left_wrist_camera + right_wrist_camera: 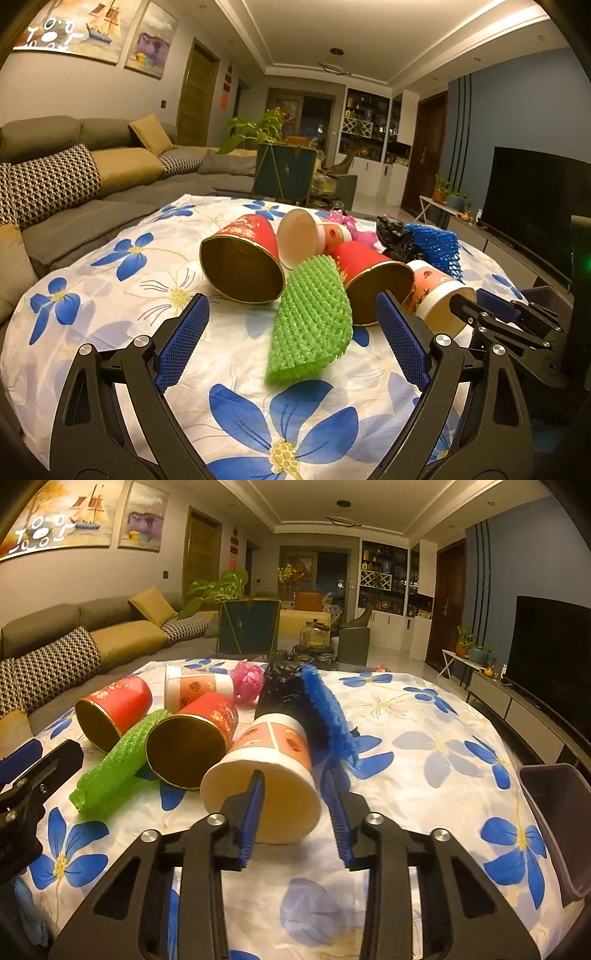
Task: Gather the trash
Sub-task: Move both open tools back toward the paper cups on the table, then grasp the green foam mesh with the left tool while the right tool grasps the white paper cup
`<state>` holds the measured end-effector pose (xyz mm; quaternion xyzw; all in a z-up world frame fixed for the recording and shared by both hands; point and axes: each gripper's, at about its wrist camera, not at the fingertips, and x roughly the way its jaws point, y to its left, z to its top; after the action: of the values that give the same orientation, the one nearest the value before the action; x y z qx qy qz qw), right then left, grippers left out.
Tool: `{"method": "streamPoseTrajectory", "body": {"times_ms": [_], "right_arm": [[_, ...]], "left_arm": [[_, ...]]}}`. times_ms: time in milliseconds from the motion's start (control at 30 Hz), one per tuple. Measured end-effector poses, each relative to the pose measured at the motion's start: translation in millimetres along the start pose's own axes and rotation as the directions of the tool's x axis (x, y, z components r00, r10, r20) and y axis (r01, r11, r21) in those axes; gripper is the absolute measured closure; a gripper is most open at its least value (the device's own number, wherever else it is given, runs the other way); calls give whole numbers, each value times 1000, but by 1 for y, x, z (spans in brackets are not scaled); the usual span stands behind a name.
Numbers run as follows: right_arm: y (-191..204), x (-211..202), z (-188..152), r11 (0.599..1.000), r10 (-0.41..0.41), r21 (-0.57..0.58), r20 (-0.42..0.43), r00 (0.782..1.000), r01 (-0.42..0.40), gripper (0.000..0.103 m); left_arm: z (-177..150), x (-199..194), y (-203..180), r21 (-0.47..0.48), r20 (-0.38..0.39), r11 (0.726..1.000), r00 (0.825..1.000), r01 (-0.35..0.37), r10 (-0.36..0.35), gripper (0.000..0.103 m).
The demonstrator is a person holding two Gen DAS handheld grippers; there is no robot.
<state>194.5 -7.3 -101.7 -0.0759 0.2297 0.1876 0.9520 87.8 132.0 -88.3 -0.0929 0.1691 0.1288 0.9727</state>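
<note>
Orange paper cup point(271, 771) on its side, empty, right claw point(293, 812) straddling its rim

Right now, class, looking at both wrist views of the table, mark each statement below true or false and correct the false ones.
1. The green foam net lies between two red cups. True.
2. The left gripper is shut on a cup. False: it is open, holding nothing.
3. One finger of the right gripper is inside the white-rimmed cup. True.
4. The blue foam net lies on the sofa. False: it is on the tablecloth.
</note>
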Motion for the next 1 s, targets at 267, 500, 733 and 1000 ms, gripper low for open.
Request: {"method": "streamPoseTrajectory", "body": {"times_ms": [267, 500, 733, 1000], "right_arm": [[-3, 0, -2, 1000, 5, 6, -3, 1000, -5, 92], [-3, -10, 0, 1000, 2, -5, 30, 1000, -1, 98], [-14, -29, -3, 1000, -3, 17, 49, 999, 2, 99], [-27, -45, -9, 999, -13, 37, 64, 998, 11, 99]], "left_arm": [[-4, 8, -6, 27, -35, 1000, 999, 11, -10, 19], [-8, 22, -3, 9, -112, 1000, 993, 23, -22, 48], [-8, 27, -6, 20, -146, 999, 989, 27, -24, 73], [-7, 17, -6, 16, -140, 1000, 990, 25, -22, 98]]}}
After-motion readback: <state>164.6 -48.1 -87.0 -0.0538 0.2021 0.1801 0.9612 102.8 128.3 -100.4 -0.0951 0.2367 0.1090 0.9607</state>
